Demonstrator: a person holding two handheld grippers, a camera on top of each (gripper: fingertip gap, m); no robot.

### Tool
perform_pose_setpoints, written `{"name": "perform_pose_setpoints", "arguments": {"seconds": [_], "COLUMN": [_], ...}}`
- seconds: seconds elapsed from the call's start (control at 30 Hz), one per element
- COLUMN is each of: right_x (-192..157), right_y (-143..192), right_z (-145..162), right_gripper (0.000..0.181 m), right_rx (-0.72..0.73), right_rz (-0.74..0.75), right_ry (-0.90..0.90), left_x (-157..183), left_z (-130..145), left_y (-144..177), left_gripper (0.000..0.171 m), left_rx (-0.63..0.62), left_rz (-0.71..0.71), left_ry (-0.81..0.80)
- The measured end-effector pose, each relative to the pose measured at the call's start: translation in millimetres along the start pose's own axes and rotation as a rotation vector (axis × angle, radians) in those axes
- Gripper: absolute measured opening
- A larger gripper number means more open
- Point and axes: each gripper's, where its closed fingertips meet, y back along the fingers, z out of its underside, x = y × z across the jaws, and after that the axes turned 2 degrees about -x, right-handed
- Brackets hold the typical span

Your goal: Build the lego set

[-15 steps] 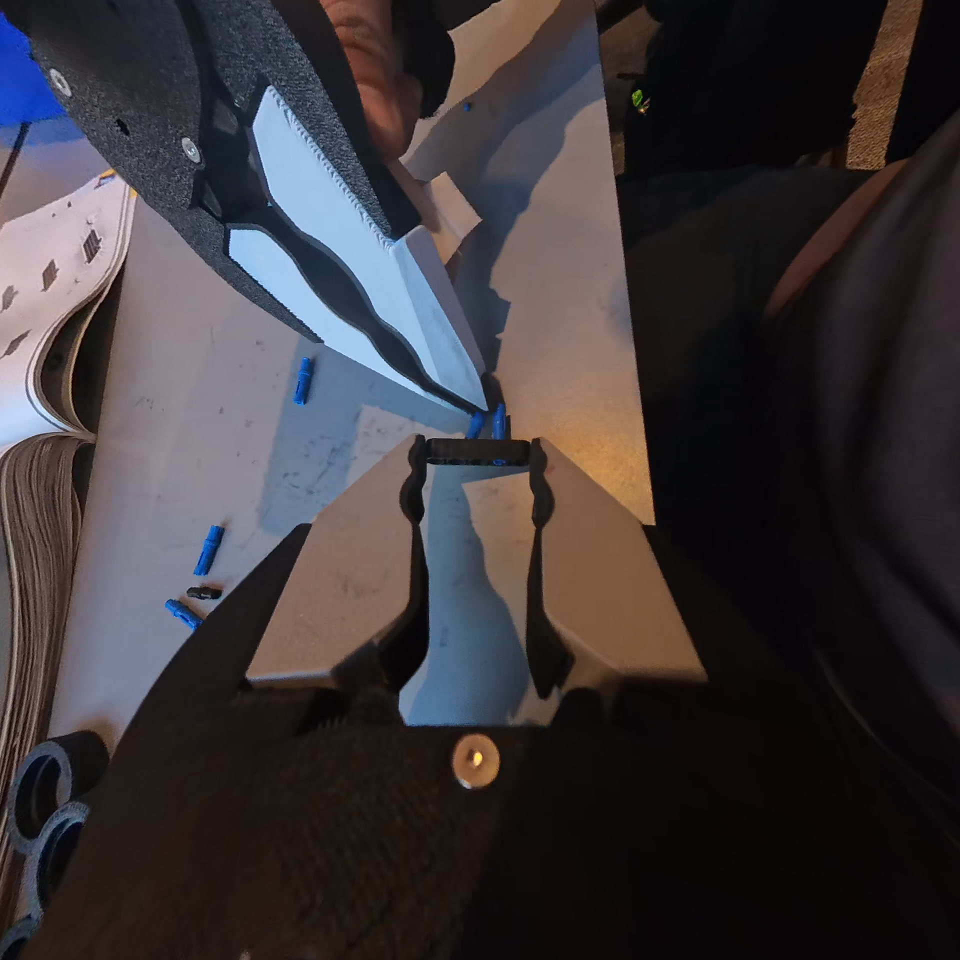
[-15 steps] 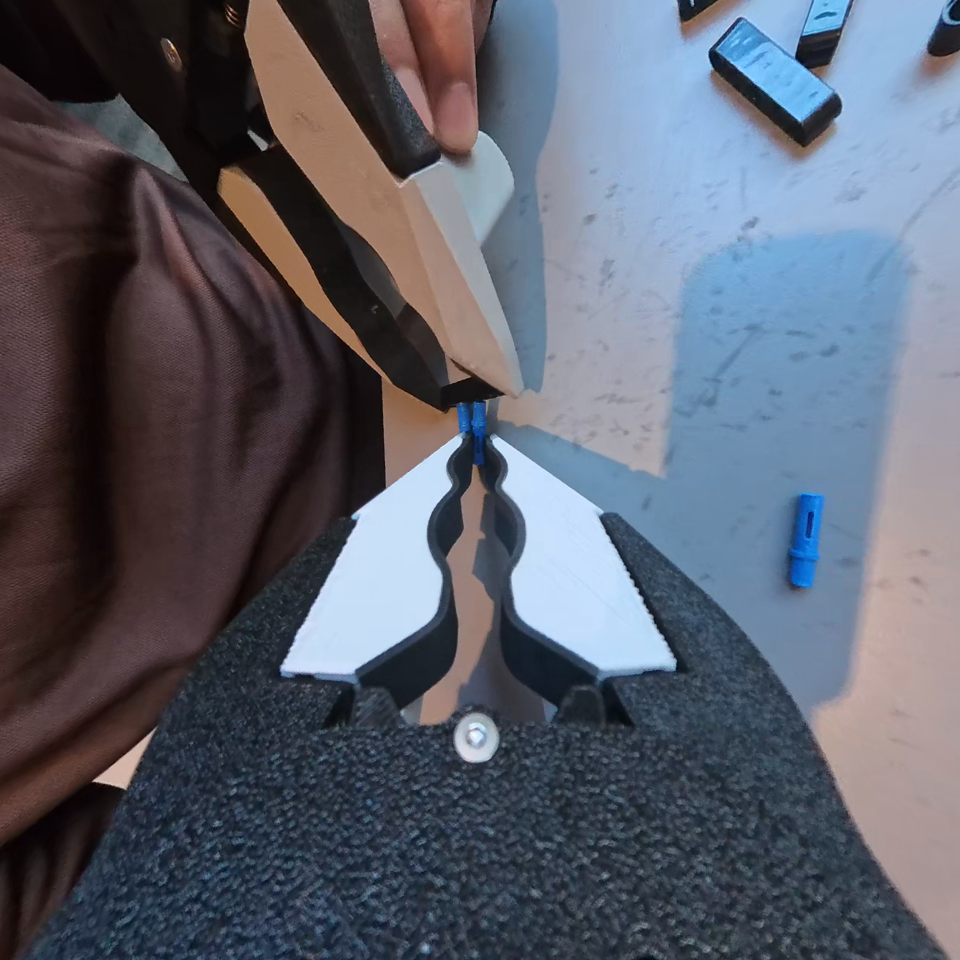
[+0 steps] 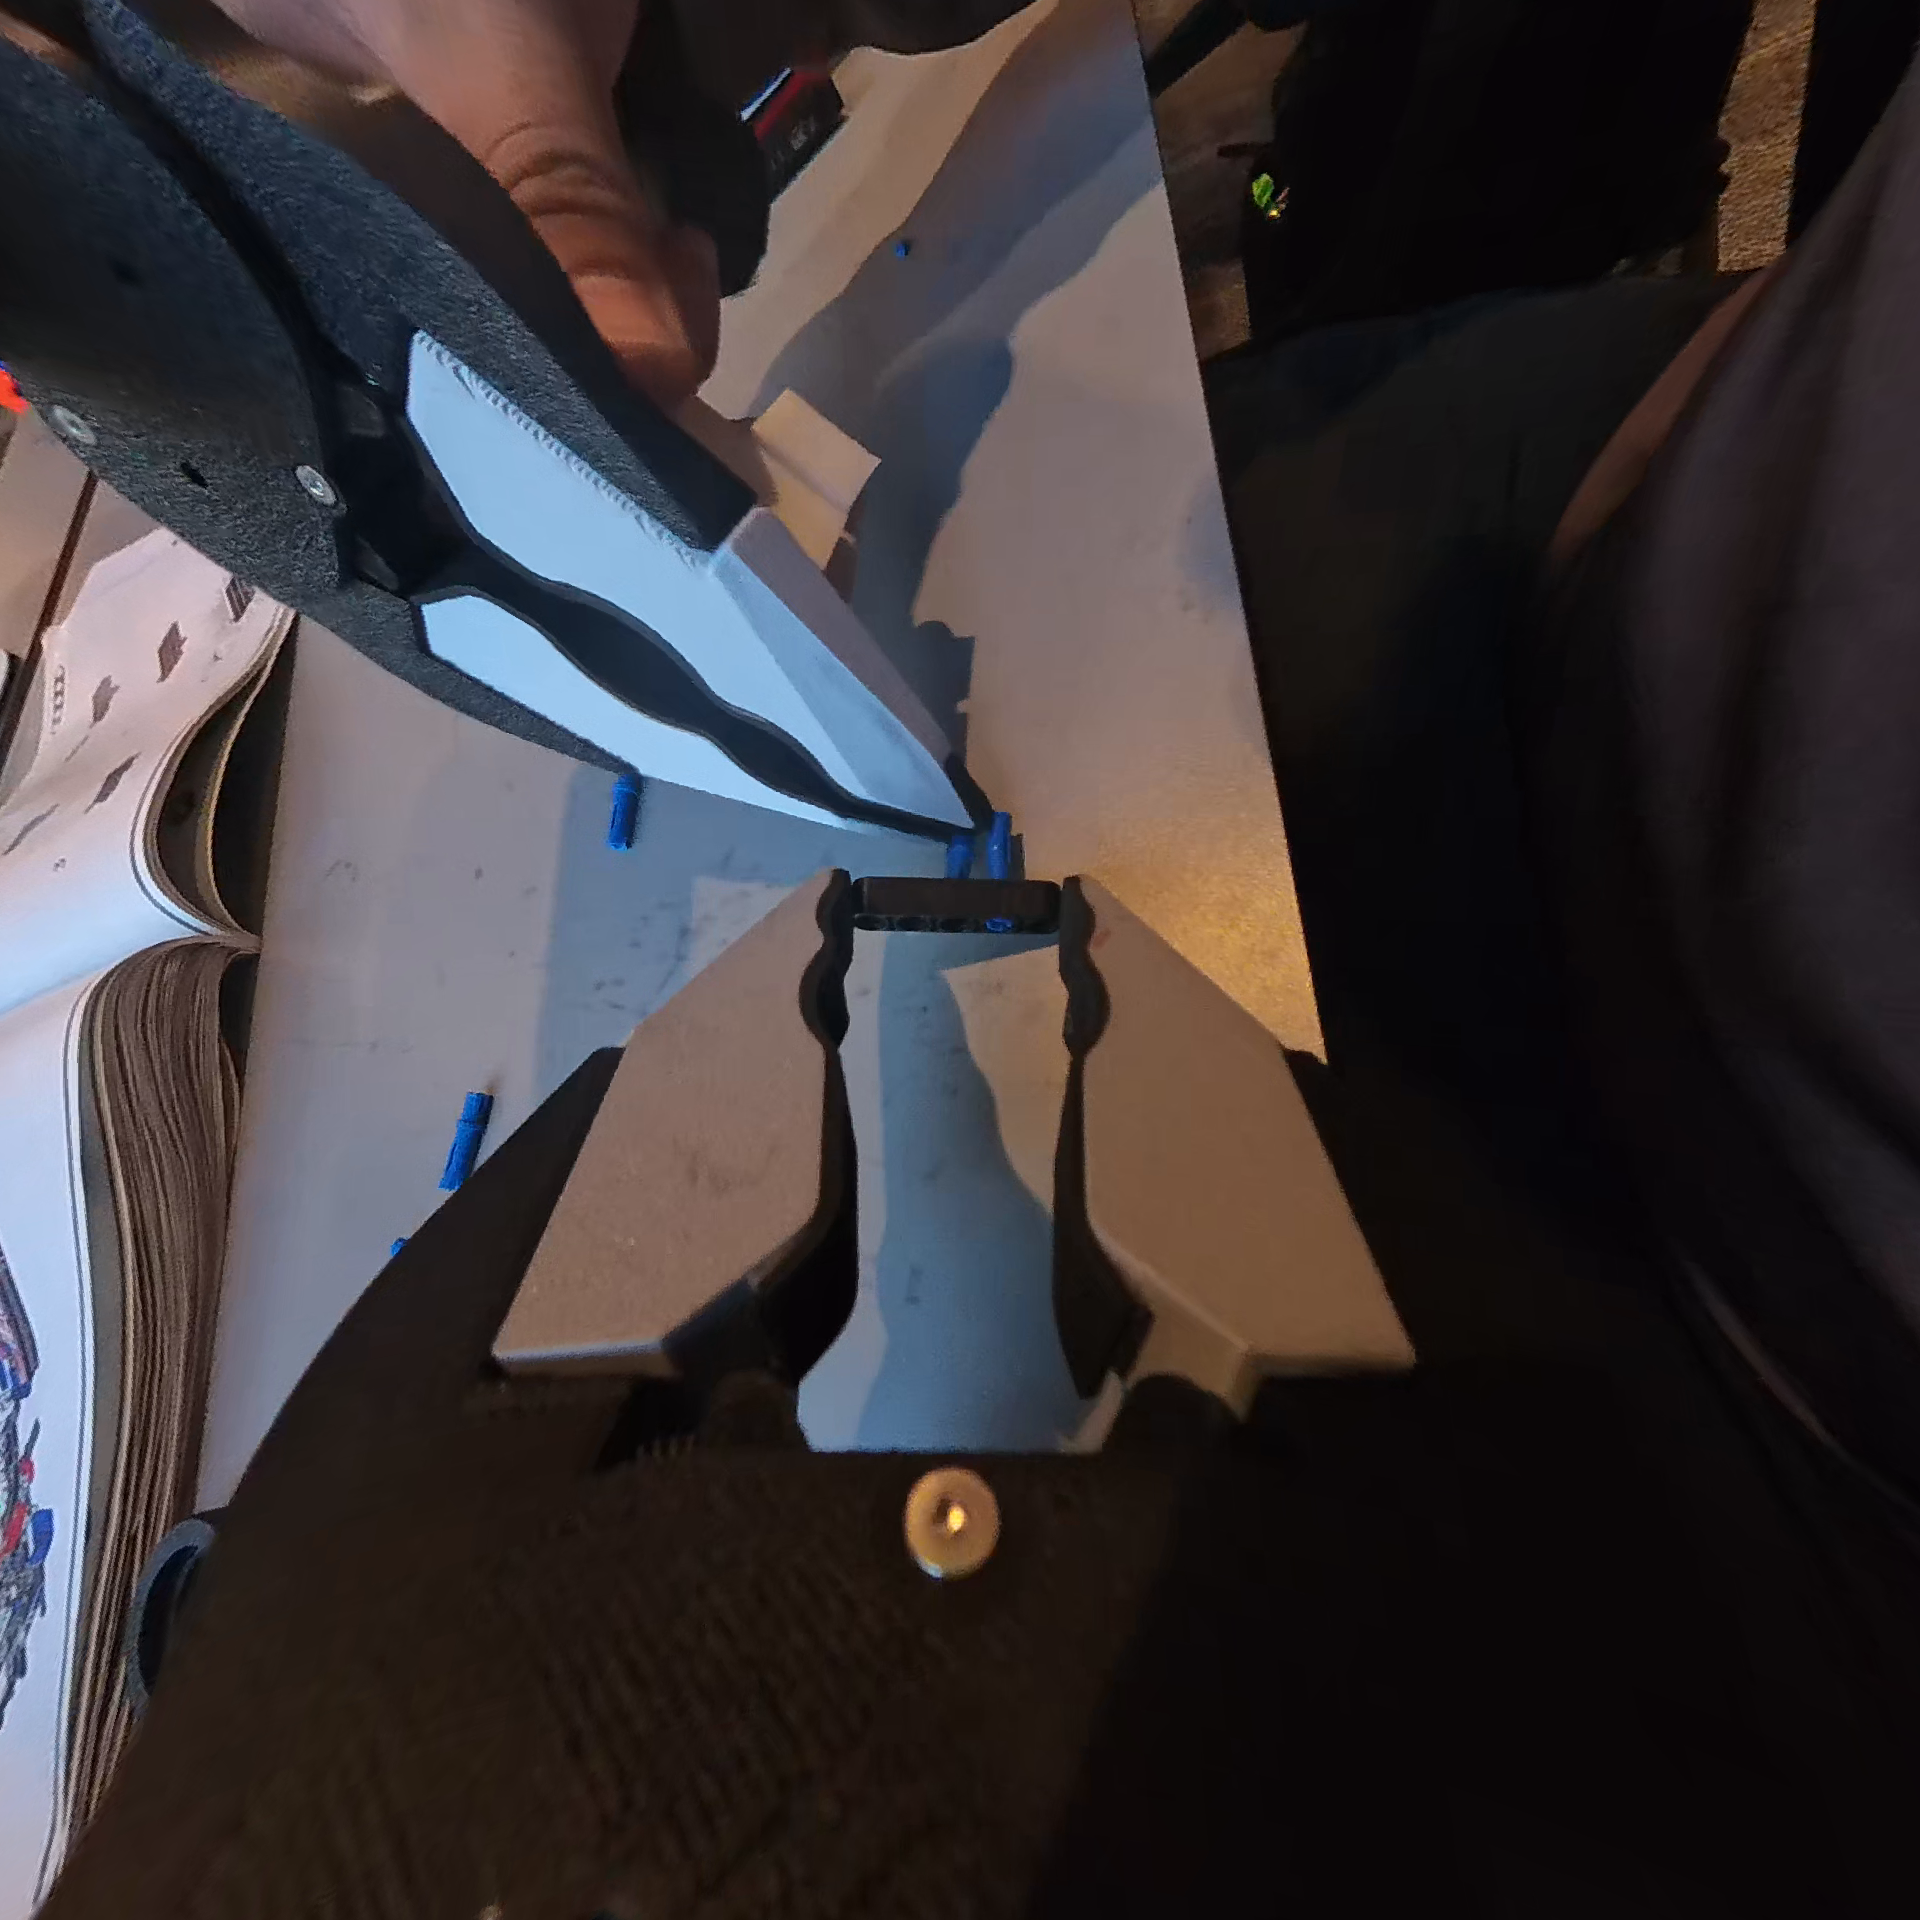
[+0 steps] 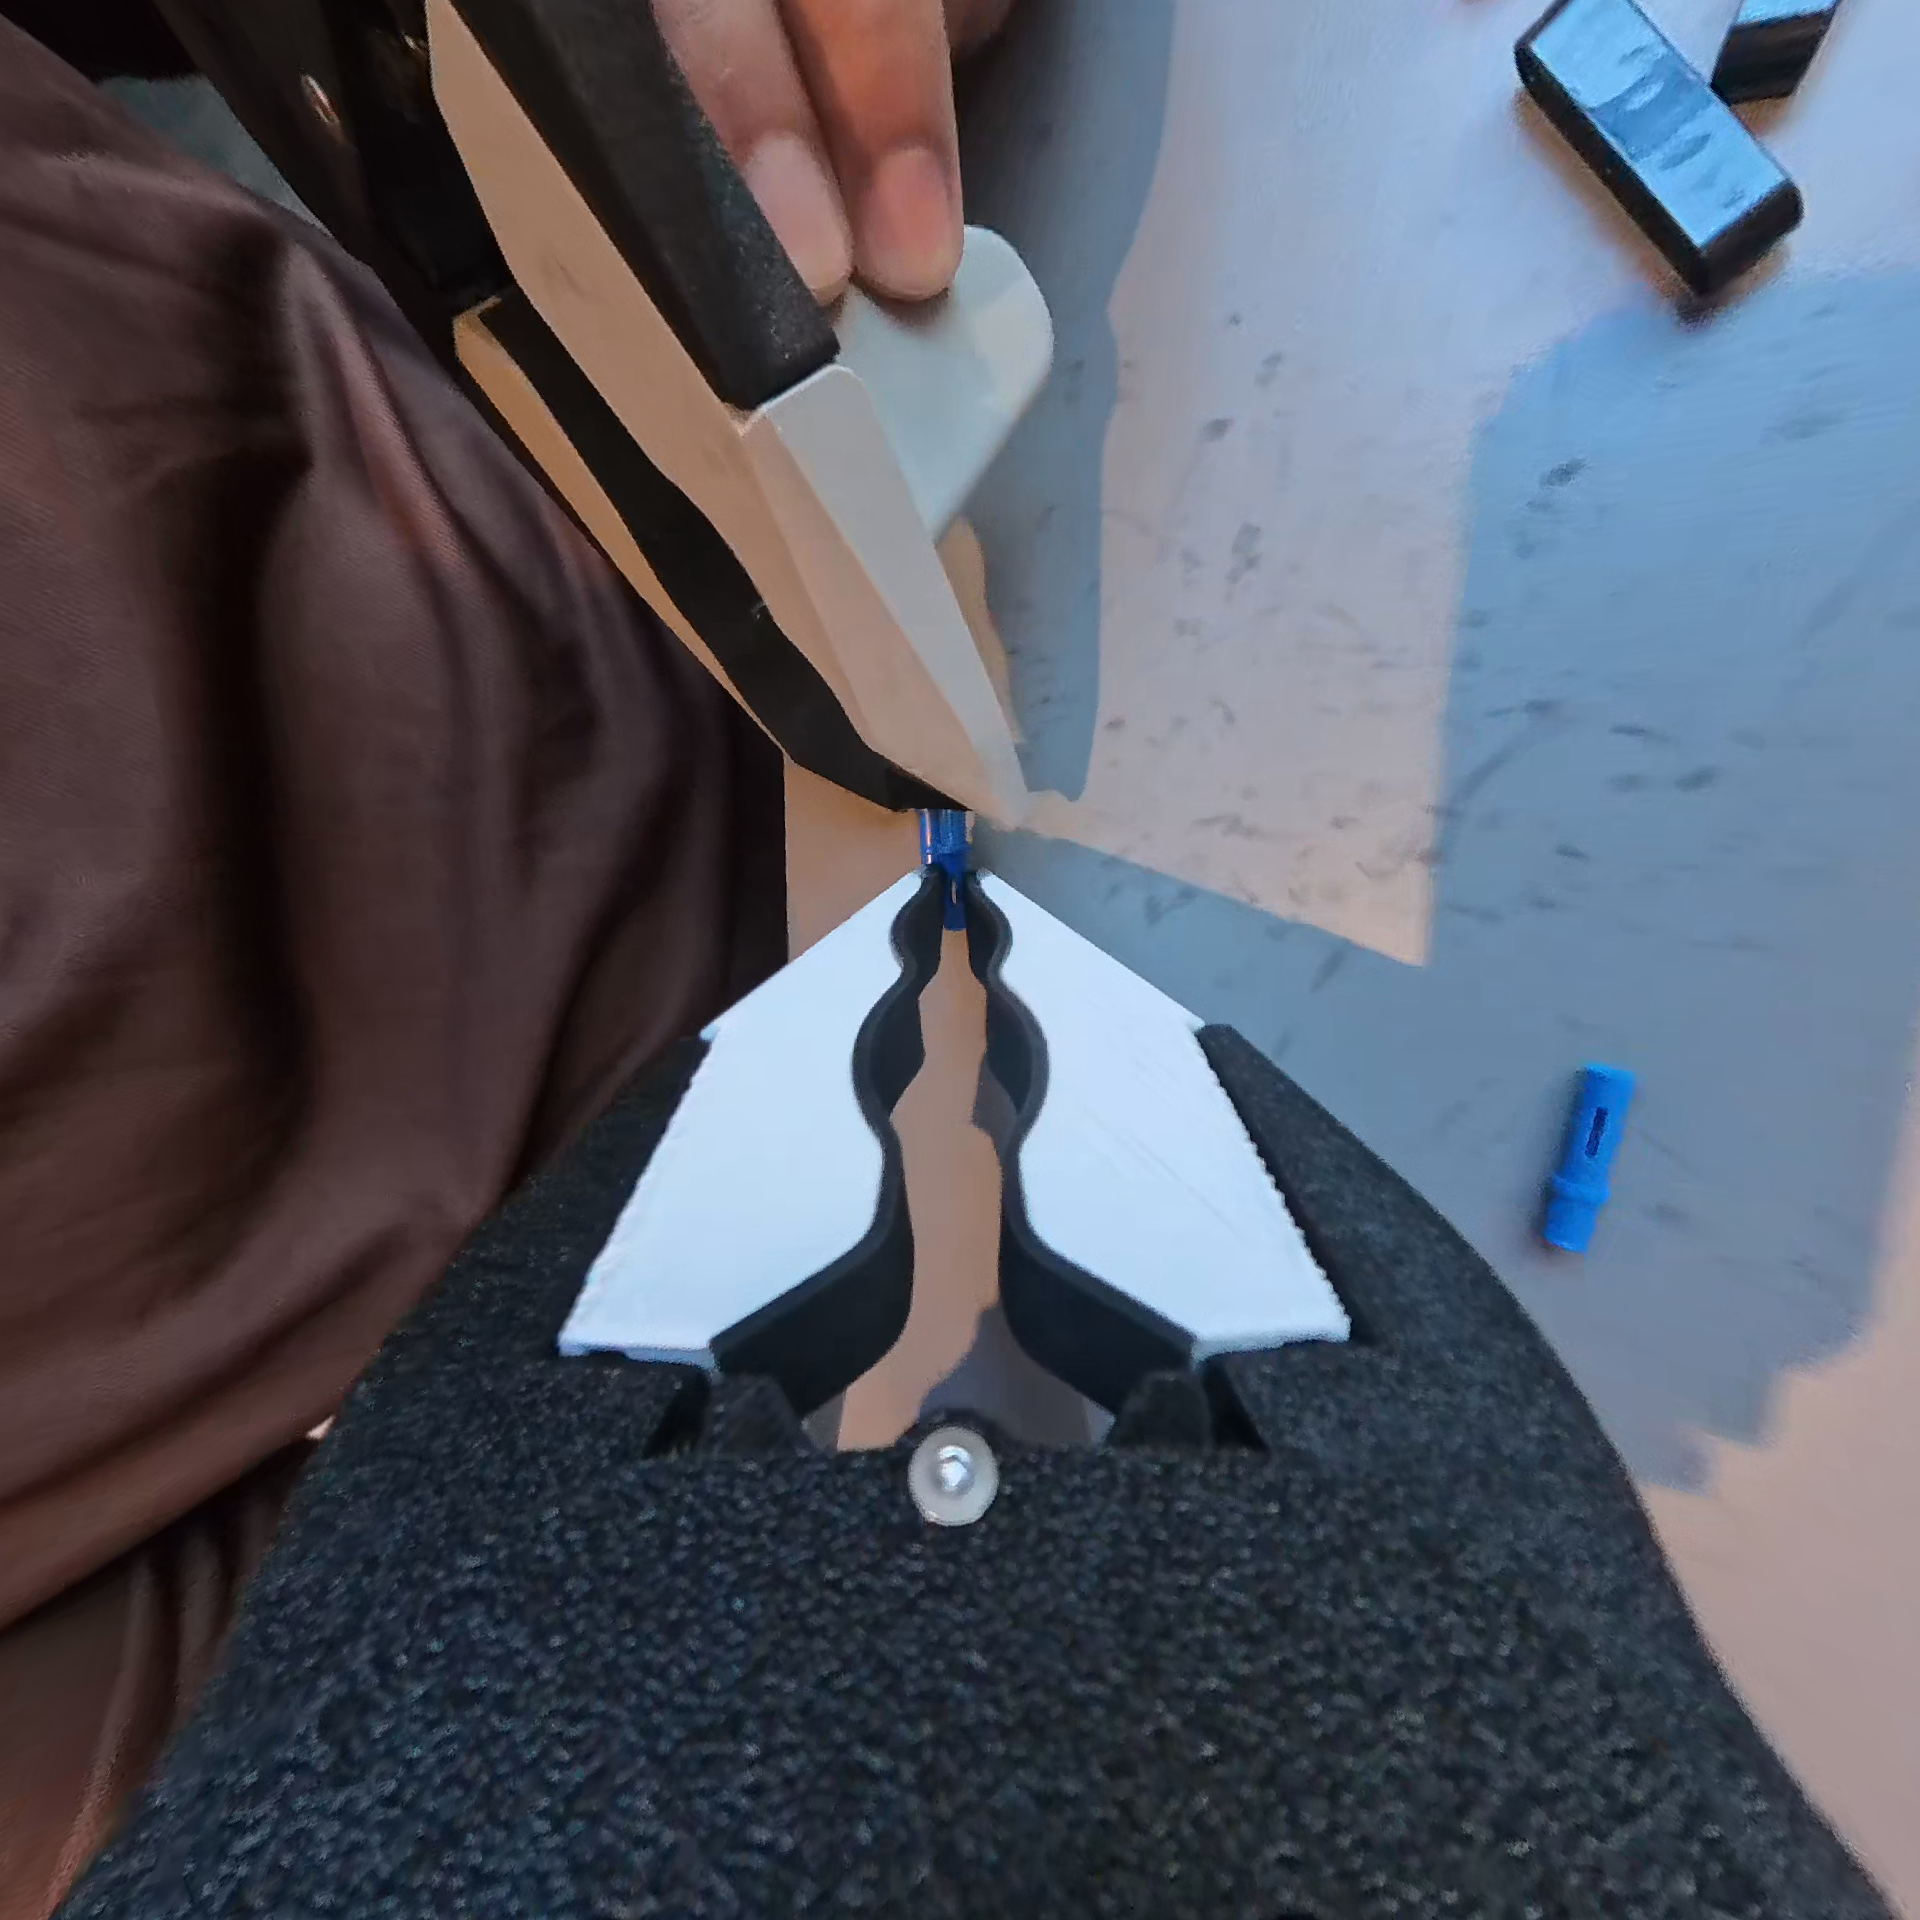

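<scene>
In the left wrist view my left gripper [image 3: 956, 906] is shut on the ends of a short black holed beam [image 3: 935, 896], held crosswise above the table. One blue pin [image 3: 1000, 836] sticks out of the beam's far side. My right gripper [image 3: 961, 823] comes in from the upper left, shut on a second blue pin [image 3: 958, 858] that meets the beam beside the first. In the right wrist view my right gripper [image 4: 948, 896] pinches that blue pin [image 4: 945, 847]. The pin's far end touches the black beam [image 4: 920, 798] in the left gripper's tips [image 4: 940, 802].
Loose blue pins [image 3: 621, 816] [image 3: 464, 1138] lie on the grey table, and another shows in the right wrist view [image 4: 1587, 1153]. An open instruction booklet [image 3: 114, 727] lies at the left. Black pieces [image 4: 1652, 145] lie at the far right. A person's clothed lap [image 4: 260, 727] is close by. The grippers are tip to tip, or close to it.
Both grippers keep their grips, with the pin still against the beam. The two grippers have drawn slightly closer together, and the left wrist view has shifted a little over the table.
</scene>
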Motion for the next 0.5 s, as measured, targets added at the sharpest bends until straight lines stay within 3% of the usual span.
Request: {"name": "perform_pose_setpoints", "arguments": {"seconds": [0.33, 0.5], "right_x": [0.4, 3.3], "right_y": [-2.6, -3.4], "right_z": [-3.4, -5.3], "right_gripper": [0.003, 0.002], "right_rx": [0.019, 0.062], "right_rz": [-0.047, 0.026], "right_ry": [-0.012, 0.060], "left_x": [-0.9, -0.5], "left_z": [2.4, 5.3], "left_y": [0.9, 0.8], "left_gripper": [0.037, 0.037], "left_rx": [-0.011, -0.003], "left_rz": [0.027, 0.084], "left_ry": [-0.009, 0.074]}}
